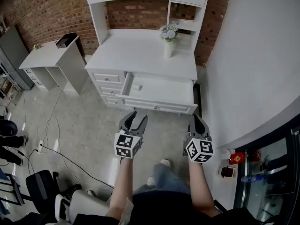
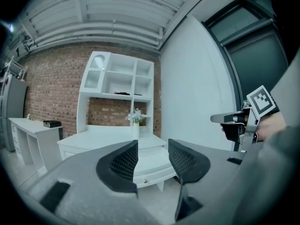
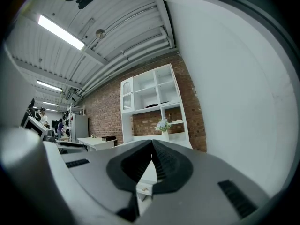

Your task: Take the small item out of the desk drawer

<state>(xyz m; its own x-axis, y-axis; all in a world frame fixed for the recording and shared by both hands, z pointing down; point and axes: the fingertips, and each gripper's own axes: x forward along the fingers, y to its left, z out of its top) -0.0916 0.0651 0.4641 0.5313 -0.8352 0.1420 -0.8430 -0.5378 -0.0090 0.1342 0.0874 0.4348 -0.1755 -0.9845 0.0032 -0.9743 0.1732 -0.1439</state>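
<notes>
The drawer (image 1: pixel 161 92) of the white table (image 1: pixel 140 50) stands pulled out, and a small pale item (image 1: pixel 136 86) lies near its left wall. A vase (image 1: pixel 168 49) of flowers stands on the table. The left gripper (image 2: pixel 153 159) has its jaws apart and empty. The right gripper (image 3: pixel 152 146) has its jaws pressed together on nothing. Both hang short of the drawer.

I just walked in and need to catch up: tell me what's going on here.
A person stands facing a white desk, a handheld gripper in each hand. Its wide drawer is pulled open. The left gripper has its jaws apart and empty; the right gripper is shut. Both are short of the drawer, touching nothing.
</notes>
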